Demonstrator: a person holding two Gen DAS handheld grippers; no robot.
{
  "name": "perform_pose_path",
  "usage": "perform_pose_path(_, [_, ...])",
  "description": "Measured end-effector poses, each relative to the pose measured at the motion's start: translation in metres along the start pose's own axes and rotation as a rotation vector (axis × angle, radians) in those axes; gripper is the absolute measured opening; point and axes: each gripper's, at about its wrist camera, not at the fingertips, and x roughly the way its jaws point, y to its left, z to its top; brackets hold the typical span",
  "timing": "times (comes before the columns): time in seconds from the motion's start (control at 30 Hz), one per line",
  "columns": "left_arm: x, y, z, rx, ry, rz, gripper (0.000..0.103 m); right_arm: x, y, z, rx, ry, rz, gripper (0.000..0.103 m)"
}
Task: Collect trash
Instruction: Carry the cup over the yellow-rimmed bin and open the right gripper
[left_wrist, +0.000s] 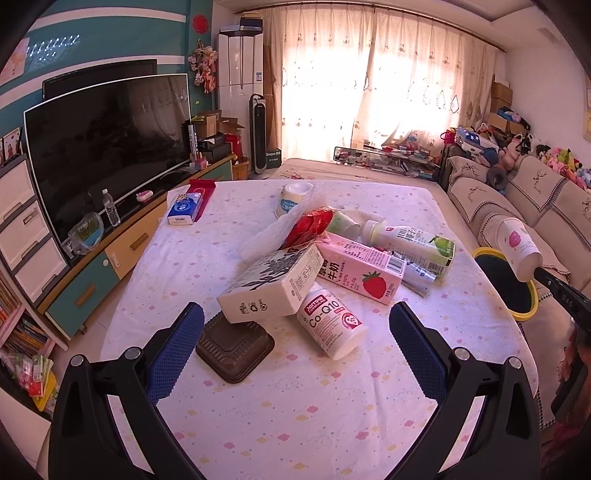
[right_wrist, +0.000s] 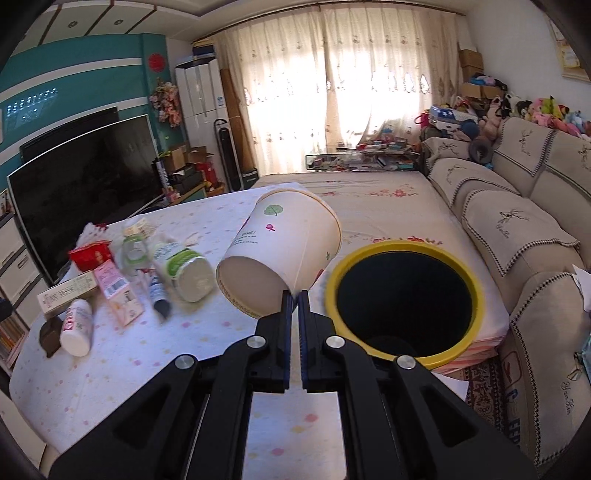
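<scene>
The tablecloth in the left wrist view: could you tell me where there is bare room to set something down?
The tablecloth is bare along the near edge, between the open left gripper and the camera, and on the left strip between the tissue pack and brown tray. The middle is crowded: Co-Q10 bottle, strawberry milk carton, white box.

white supplement bottle (left_wrist: 331, 324) reads "jarrow formulas" and "co-q10". pink strawberry carton (left_wrist: 360, 268) has "牛奶" (rest too small). green-white drink bottle (left_wrist: 413, 244) shows "100". blue tissue pack (left_wrist: 184, 209) reads "vinda". black arm (left_wrist: 565, 295) at the right edge is stamped "das".
</scene>
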Motion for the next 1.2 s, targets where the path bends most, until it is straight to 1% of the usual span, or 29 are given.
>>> perform_pose_path(0.1, [0.005,-0.01,0.002,0.011,0.004,-0.01,0.099,0.024,-0.031,0.003,0.04,0.028,-0.063,0.004])
perform_pose_path(0.27, [0.016,-0.024,0.006,0.027,0.016,-0.018,0.099,0.073,-0.07,-0.001,0.081,0.106,-0.12,0.004])
perform_pose_path(0.43, [0.027,-0.035,0.01,0.039,0.032,-0.019,0.099,0.118,-0.092,-0.007,0.102,0.183,-0.168,0.004])
perform_pose_path(0.53, [0.033,-0.038,0.012,0.039,0.043,-0.022,0.099,0.134,-0.102,-0.008,0.115,0.204,-0.193,0.004])
perform_pose_path(0.57, [0.035,-0.039,0.013,0.039,0.046,-0.024,0.099,0.137,-0.103,-0.008,0.118,0.209,-0.195,0.006])
perform_pose_path(0.7, [0.041,-0.04,0.014,0.035,0.051,-0.026,0.099,0.133,-0.106,-0.005,0.141,0.204,-0.189,0.009])
perform_pose_path(0.87, [0.05,-0.029,0.012,0.024,0.071,-0.011,0.099,0.1,-0.091,-0.005,0.144,0.145,-0.148,0.018])
perform_pose_path(1.03, [0.065,-0.011,0.013,0.012,0.091,-0.003,0.099,0.077,-0.07,-0.004,0.143,0.112,-0.096,0.02])
perform_pose_path(1.1, [0.074,-0.006,0.014,0.022,0.1,0.0,0.099,0.073,-0.063,-0.004,0.138,0.113,-0.08,0.021])
perform_pose_path(1.2, [0.086,-0.004,0.017,0.062,0.102,0.027,0.099,0.069,-0.055,-0.004,0.13,0.115,-0.065,0.021])
